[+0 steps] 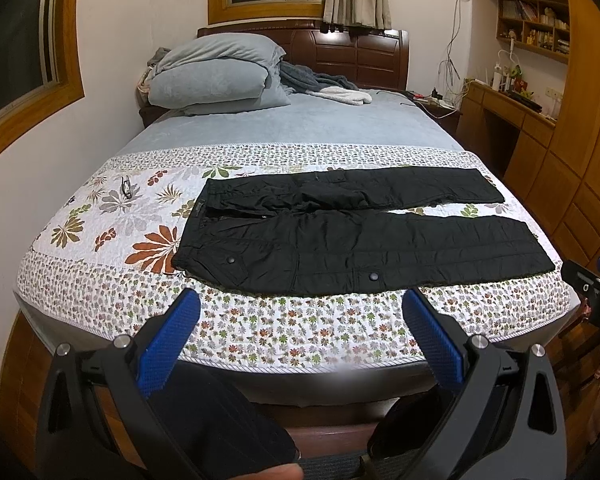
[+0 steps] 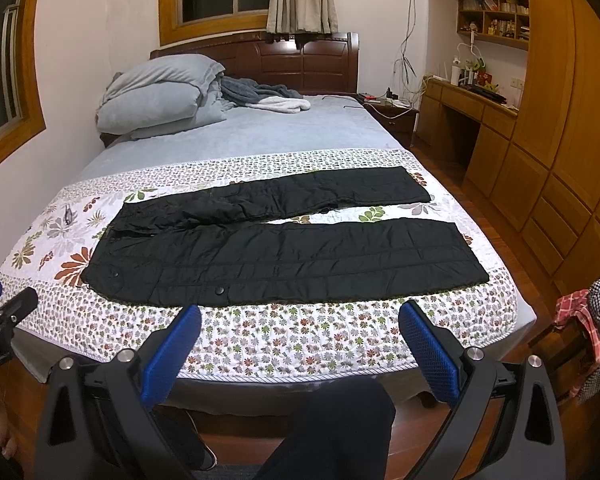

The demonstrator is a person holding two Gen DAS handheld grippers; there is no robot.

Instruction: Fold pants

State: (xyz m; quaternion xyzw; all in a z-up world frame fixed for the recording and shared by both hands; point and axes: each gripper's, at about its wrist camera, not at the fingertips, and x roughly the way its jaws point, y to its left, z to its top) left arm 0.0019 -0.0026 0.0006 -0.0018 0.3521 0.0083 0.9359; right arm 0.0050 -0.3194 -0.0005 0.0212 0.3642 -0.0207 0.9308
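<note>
Black pants lie flat on the floral quilt at the foot of the bed, waistband to the left, both legs spread apart and pointing right. They also show in the right wrist view. My left gripper is open and empty, held in front of the bed's near edge, short of the pants. My right gripper is open and empty, also in front of the near edge. Part of the right gripper shows at the right edge of the left wrist view.
Pillows and blankets are piled at the dark headboard. Glasses lie on the quilt left of the pants. A wooden desk and cabinets stand to the right. Checked cloths hang on a chair at the right.
</note>
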